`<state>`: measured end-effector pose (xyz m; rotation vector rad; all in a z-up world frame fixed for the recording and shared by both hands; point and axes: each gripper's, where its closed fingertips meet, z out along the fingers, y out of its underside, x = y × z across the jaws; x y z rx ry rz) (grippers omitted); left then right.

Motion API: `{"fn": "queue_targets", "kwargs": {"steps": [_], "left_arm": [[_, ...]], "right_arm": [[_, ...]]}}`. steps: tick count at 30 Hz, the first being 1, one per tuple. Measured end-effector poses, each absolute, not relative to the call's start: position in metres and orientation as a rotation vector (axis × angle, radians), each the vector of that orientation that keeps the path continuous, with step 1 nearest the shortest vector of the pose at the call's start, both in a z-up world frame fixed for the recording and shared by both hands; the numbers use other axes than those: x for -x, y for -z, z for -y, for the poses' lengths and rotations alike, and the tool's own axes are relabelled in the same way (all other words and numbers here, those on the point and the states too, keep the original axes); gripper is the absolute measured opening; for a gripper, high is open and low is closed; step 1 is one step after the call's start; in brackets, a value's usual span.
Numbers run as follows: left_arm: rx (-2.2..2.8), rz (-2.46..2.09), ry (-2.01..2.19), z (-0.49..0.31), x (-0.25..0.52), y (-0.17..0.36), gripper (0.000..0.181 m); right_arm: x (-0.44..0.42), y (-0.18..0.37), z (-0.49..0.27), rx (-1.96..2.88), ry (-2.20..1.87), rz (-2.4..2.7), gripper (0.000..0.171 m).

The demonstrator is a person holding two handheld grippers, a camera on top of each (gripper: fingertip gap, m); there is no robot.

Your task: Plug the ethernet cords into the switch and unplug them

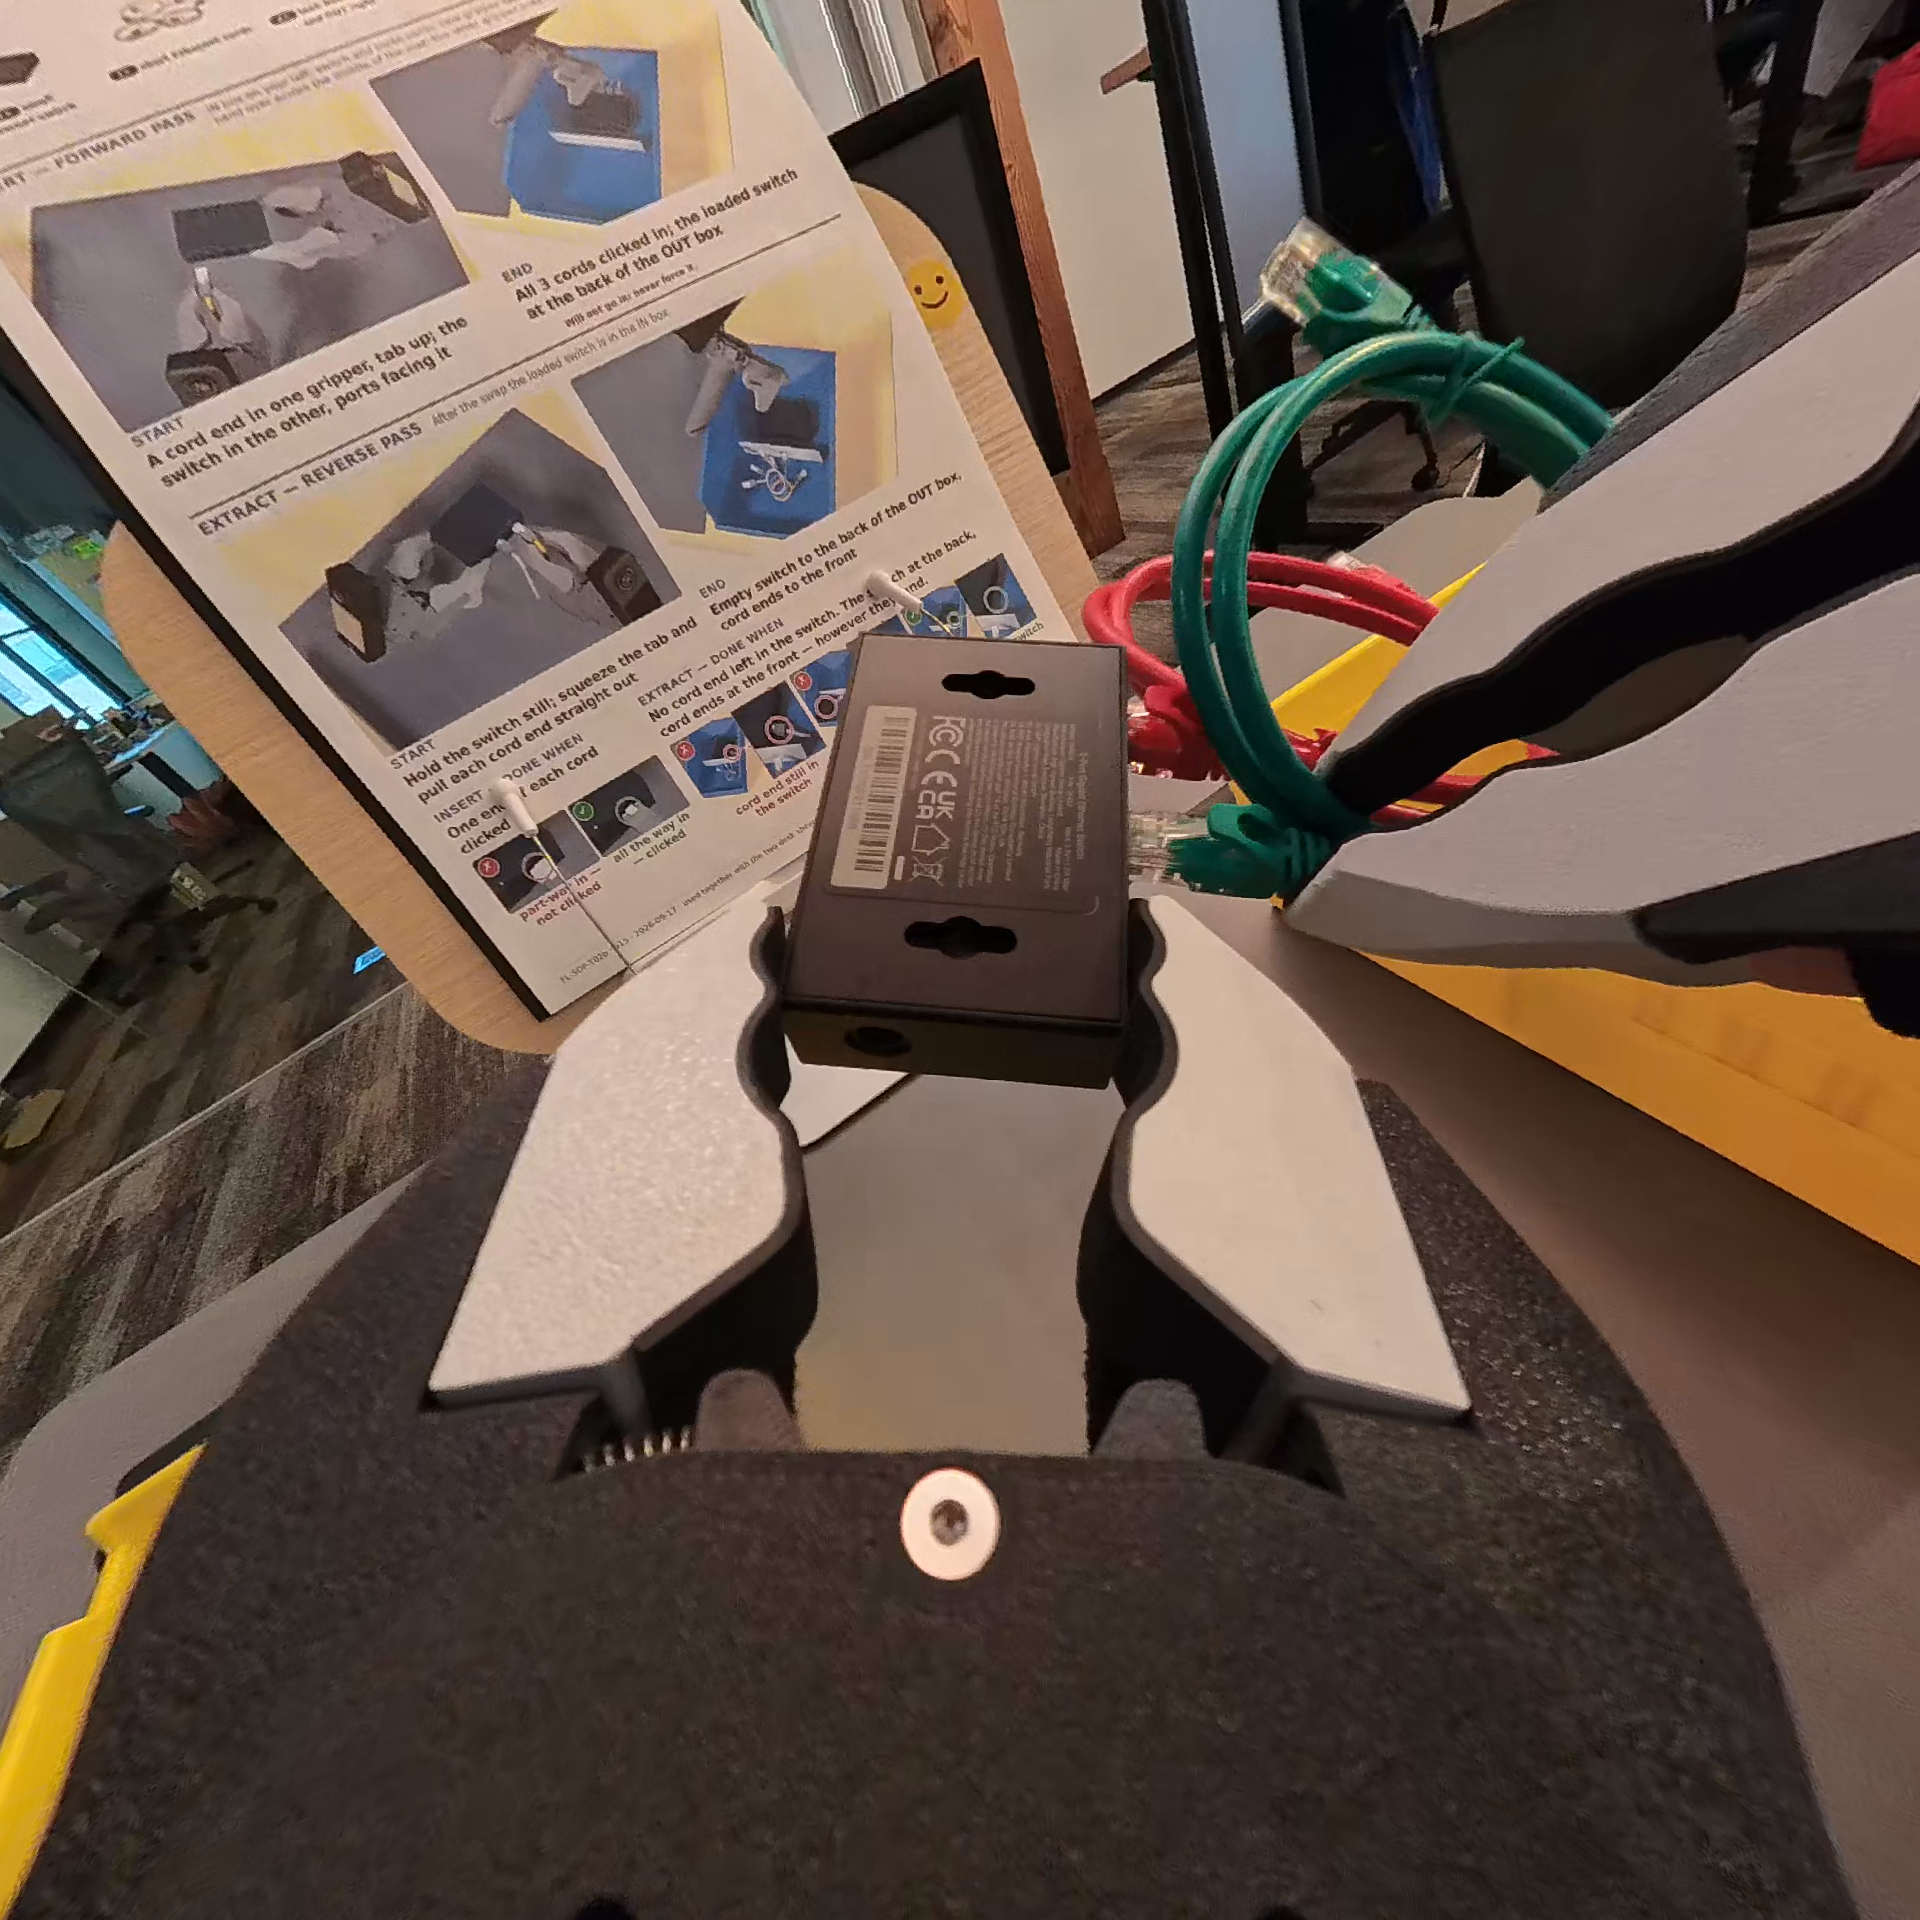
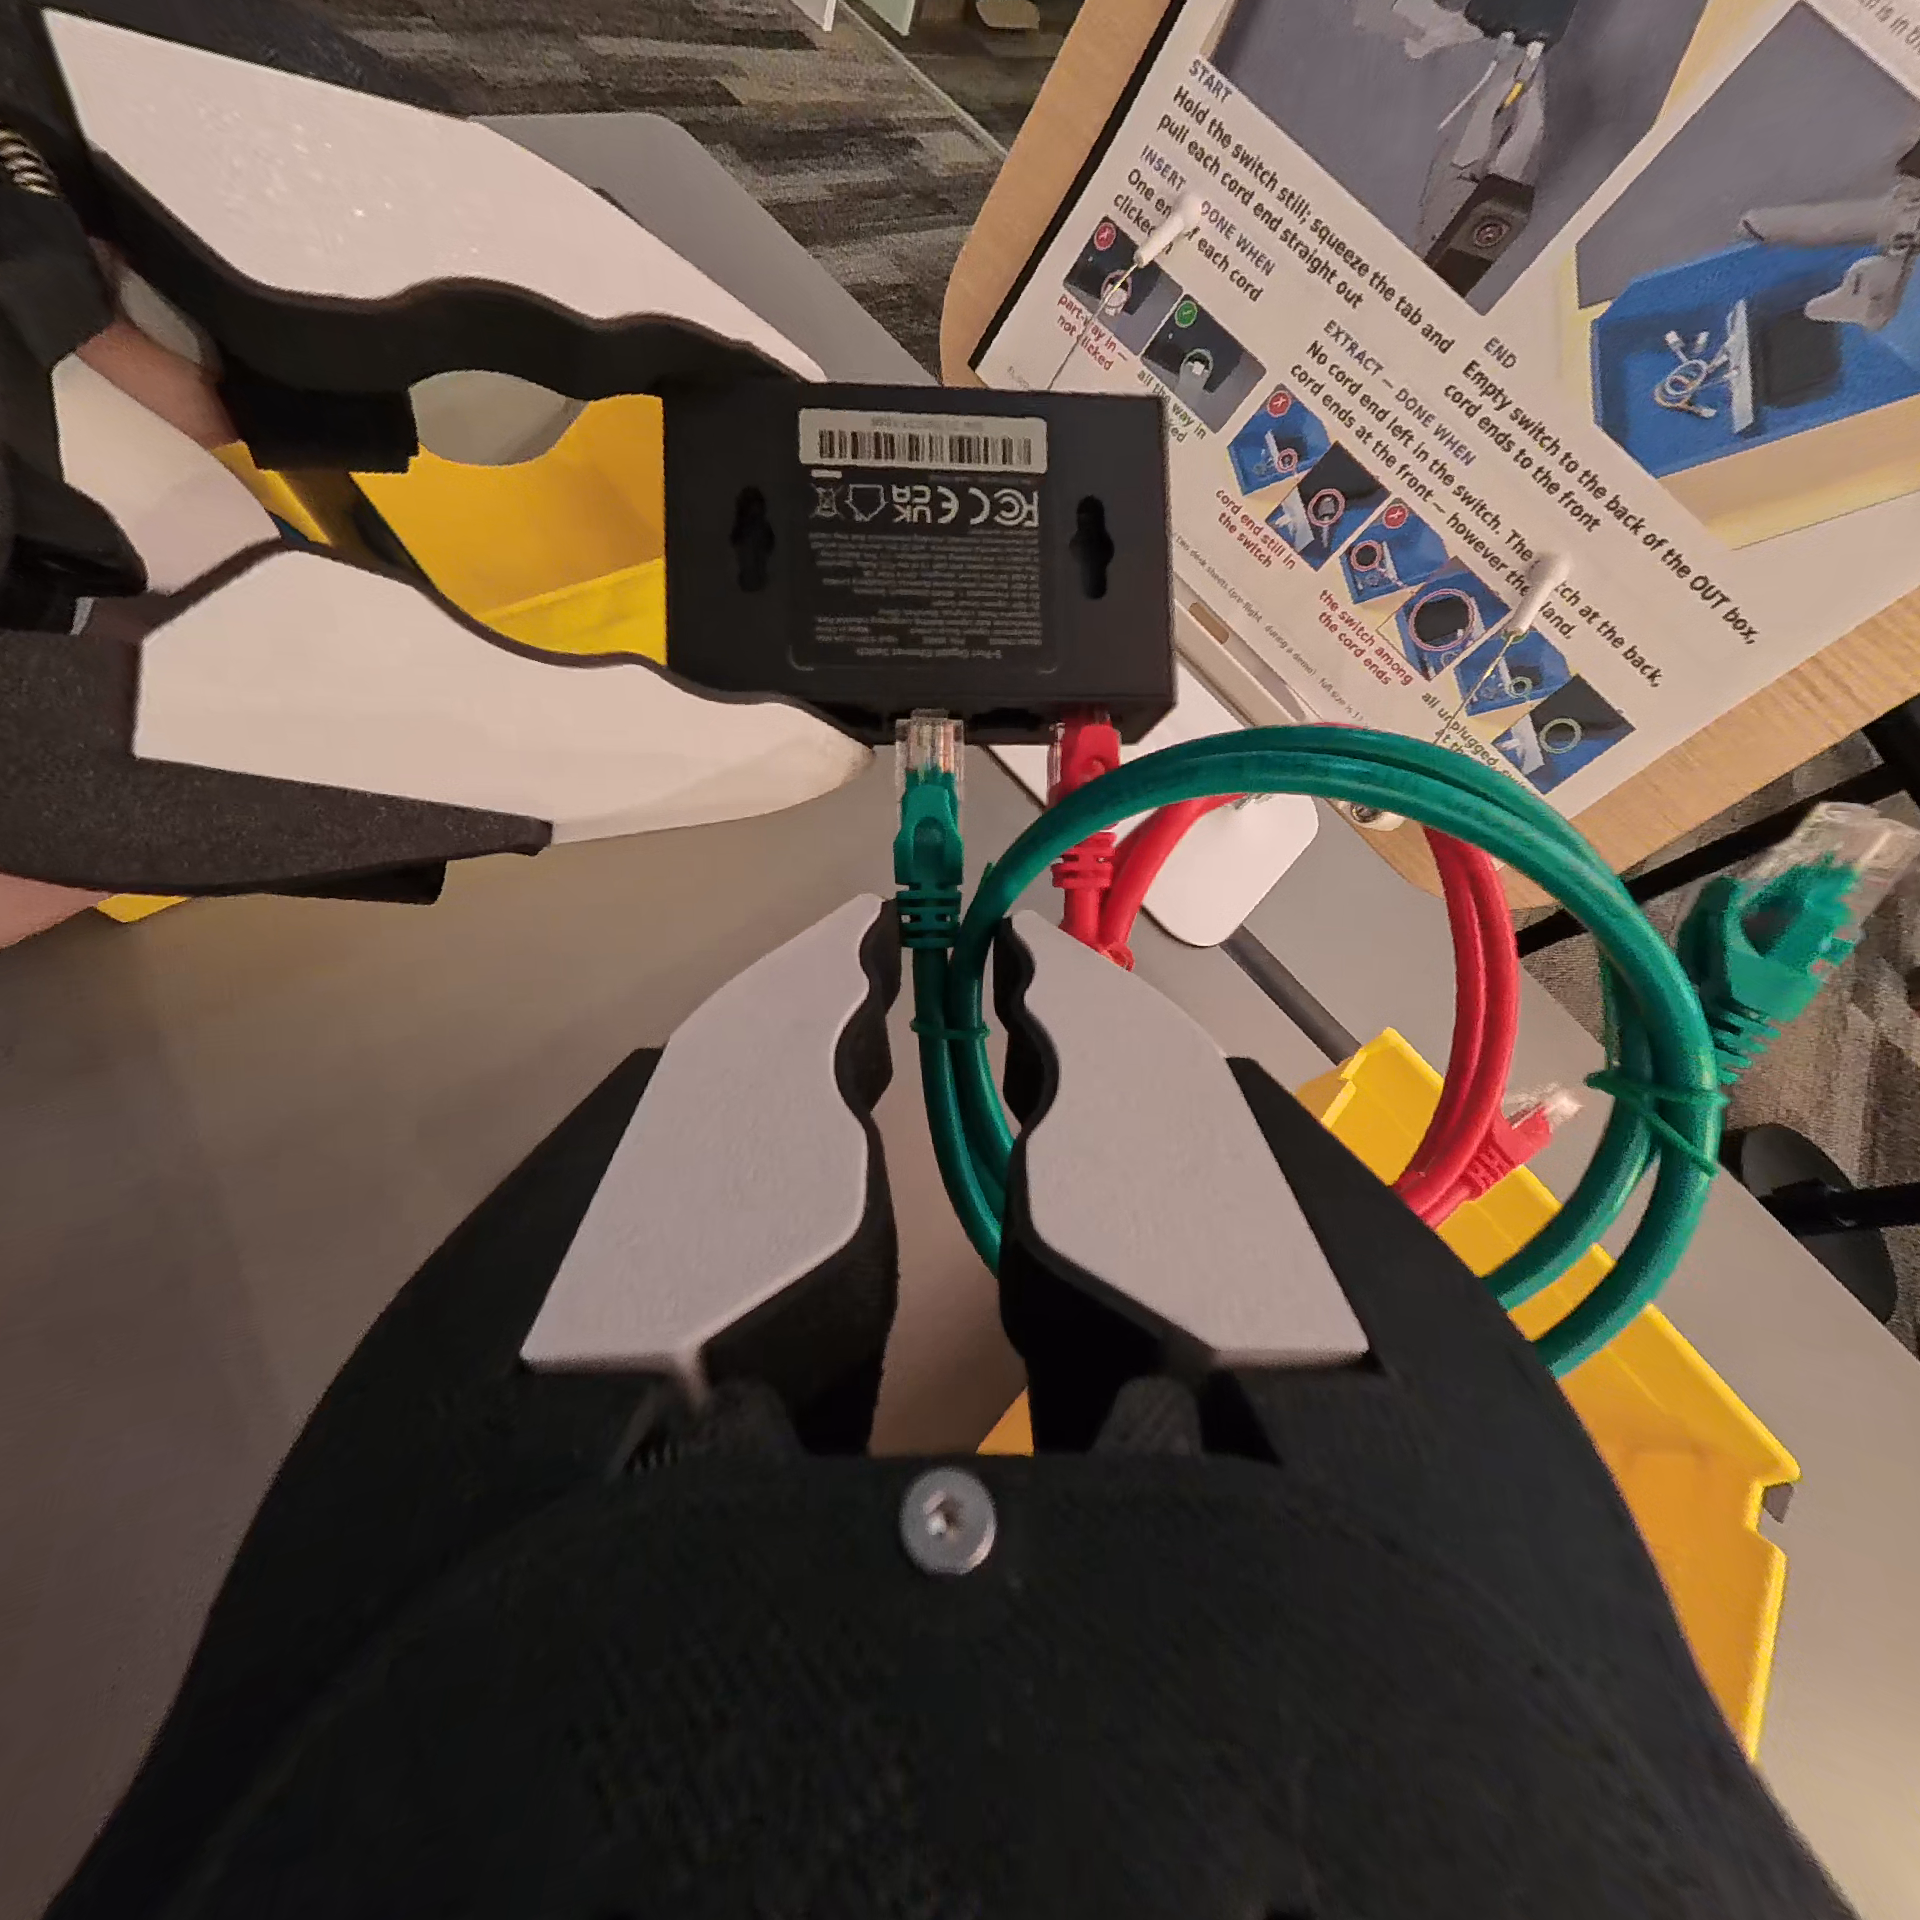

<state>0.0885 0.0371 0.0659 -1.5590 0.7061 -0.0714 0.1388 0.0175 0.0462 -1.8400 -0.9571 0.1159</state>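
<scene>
A black ethernet switch (image 1: pixel 961 852) is being held label-side up above the grey tabletop (image 2: pixel 312 1091), the left gripper (image 1: pixel 951 971) closing its fingers on the two sides of the near end. In the right wrist view the port face is turning toward the right gripper (image 2: pixel 940 935), whose fingers are pinching the green cord (image 2: pixel 930 1049) just behind its boot. The clear plug (image 2: pixel 928 743) is sitting at the mouth of a port near the left end of the row — how deep it has gone cannot be told, though much of the plug body is showing. A red cord (image 2: pixel 1081 821) is already standing in a port further right, its coil hanging behind. The bundled green loop (image 2: pixel 1403 831), tied with thin twists, is dangling to the right with its free plug (image 2: pixel 1766 935) in the air. A yellow bin (image 2: pixel 1621 1403) is lying below, and an illustrated instruction board (image 1: pixel 436 436) is leaning at the back.

The risk from here seems to be a half-seated plug: with the grip on the cable rather than the boot, the cord is likely to buckle instead of driving the plug home to its click. A slight tilt between plug and port could jam it against the port edge. The weight of the hanging loop may be twisting the plug off line, and a hard push could slide the switch back through the left fingers, which are holding only its end.
</scene>
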Motion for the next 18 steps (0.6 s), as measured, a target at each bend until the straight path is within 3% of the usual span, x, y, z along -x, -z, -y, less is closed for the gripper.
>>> {"fn": "queue_targets", "kwargs": {"steps": [18], "left_arm": [[1.480, -0.727, 0.053, -0.032, -0.088, -0.078, 0.062]], "right_arm": [[-0.137, -0.056, -0.013, 1.783, -0.076, 0.952, 0.018]]}}
